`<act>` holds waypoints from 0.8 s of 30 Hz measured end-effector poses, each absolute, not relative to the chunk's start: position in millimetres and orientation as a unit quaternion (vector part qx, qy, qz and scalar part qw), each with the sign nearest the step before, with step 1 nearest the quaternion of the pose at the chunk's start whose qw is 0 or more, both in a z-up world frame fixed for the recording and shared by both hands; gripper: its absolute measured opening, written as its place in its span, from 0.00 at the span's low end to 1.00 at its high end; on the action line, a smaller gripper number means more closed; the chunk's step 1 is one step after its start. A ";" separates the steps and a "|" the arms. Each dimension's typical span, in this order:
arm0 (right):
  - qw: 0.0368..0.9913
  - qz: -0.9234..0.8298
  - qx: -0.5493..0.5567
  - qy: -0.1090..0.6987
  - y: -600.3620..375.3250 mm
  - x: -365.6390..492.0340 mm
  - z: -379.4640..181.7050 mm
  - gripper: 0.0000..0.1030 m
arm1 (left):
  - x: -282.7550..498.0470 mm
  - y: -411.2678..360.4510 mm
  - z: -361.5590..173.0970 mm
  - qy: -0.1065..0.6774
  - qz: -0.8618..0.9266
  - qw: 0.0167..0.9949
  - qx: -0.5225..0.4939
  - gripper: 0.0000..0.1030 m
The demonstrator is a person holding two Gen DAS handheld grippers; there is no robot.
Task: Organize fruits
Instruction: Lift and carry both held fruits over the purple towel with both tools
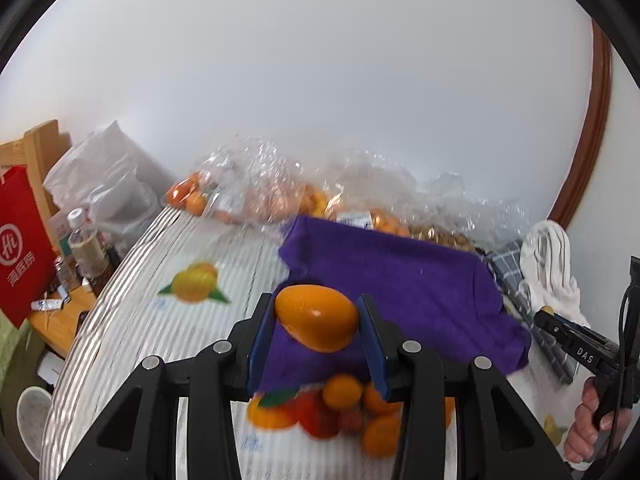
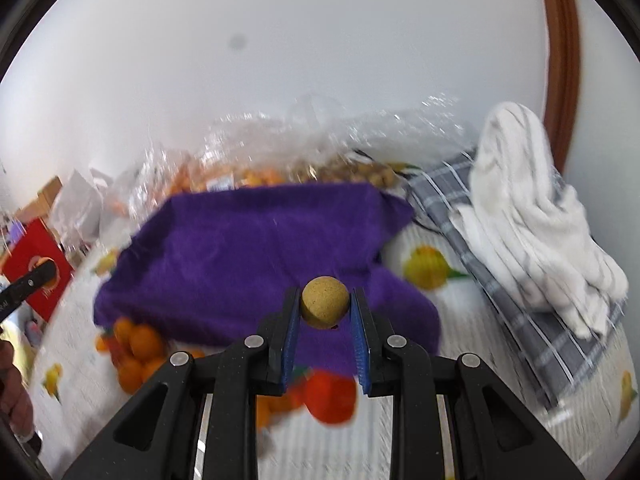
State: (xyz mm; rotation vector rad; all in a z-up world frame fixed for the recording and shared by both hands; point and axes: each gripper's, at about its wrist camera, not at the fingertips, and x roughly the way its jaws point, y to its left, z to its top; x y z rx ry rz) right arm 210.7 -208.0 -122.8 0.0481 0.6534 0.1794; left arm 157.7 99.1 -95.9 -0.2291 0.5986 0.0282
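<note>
Above the cloth (image 1: pixel 400 280): left gripper (image 1: pixel 318 320) clamped on a mango (image 1: pixel 316 316), right gripper (image 2: pixel 325 308) on a tan ball (image 2: pixel 324 307); towel (image 2: pixel 532 216) clearer rightward.

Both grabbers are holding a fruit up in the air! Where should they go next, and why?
Probably carry both forward and set them on the purple cloth. The left gripper grips an orange egg-shaped fruit, the right gripper a small tan round fruit, and the cloth ahead is bare.
</note>
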 end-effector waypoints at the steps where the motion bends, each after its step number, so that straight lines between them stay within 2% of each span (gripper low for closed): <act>1: 0.944 0.087 0.023 0.319 -206.2 215.9 -119.4 0.24 | 164.7 99.0 -94.2 0.294 0.011 0.949 -0.115 0.39; 10: 0.950 0.091 0.023 0.297 -189.2 277.0 -97.4 0.24 | 232.3 79.9 -88.9 0.288 0.001 0.953 -0.098 0.39; 18: 0.939 0.097 0.019 0.330 -180.1 327.5 -121.1 0.24 | 278.0 76.2 -117.1 0.324 -0.003 0.939 -0.113 0.39; 24: 0.913 0.125 0.041 0.386 -177.8 352.5 -152.4 0.24 | 306.7 73.4 -145.2 0.371 -0.006 0.922 -0.109 0.39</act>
